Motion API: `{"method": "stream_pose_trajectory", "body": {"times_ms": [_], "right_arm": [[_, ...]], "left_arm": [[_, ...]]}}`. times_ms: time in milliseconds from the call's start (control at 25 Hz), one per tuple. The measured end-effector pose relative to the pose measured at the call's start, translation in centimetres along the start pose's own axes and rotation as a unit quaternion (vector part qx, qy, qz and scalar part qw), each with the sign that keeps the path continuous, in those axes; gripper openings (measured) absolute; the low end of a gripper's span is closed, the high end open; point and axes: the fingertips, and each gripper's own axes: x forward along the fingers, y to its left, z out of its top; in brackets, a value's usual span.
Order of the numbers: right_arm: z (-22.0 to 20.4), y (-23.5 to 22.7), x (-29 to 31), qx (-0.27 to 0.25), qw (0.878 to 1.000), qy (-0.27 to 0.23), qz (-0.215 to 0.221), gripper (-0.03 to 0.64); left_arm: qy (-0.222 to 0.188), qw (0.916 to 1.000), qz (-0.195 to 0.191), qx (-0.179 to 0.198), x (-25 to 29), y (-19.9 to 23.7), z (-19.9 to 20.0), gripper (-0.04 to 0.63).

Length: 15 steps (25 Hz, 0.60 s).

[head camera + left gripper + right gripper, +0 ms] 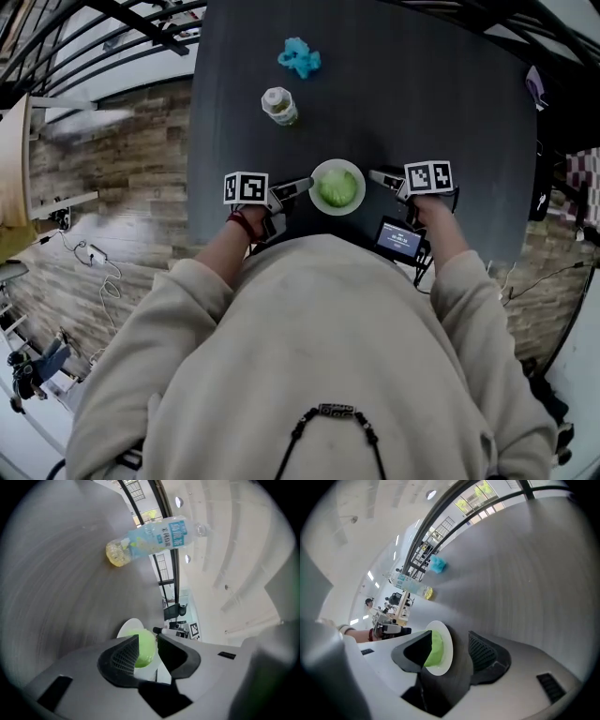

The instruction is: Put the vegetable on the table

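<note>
Green leafy vegetable (337, 188) is seated in a white round bowl (337, 163) on the dark table (422, 94), flanked by the left gripper (302, 185) and the right gripper (378, 176), both open and empty: either delivered or awaiting lifting.

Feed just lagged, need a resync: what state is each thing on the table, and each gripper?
White bowl: upright on the table.
Vegetable: inside the bowl, not on the table yet.
Bottle: standing upright.
Blue object: lying on the table's far side.
Left gripper: fingers apart, holding nothing.
Right gripper: fingers wide apart, holding nothing.
</note>
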Motion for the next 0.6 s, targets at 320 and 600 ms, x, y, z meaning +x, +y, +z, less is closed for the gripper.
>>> {"method": "stream_pose_trajectory", "body": {"times_ms": [320,600], "right_arm": [[5.0,7.4,-7.4,-0.109,0.987,-0.116,0.002,0.018],[8.1,19.3,-17.8,-0.281,0.930,-0.233,-0.042,0.017]], "left_arm": [[-0.054,0.9843,-0.028,0.165,-1.1,-8.2,4.9,0.008],[-0.110,0.8824,-0.039,0.456,-3.5,-23.3,7.6,0.008]]}}
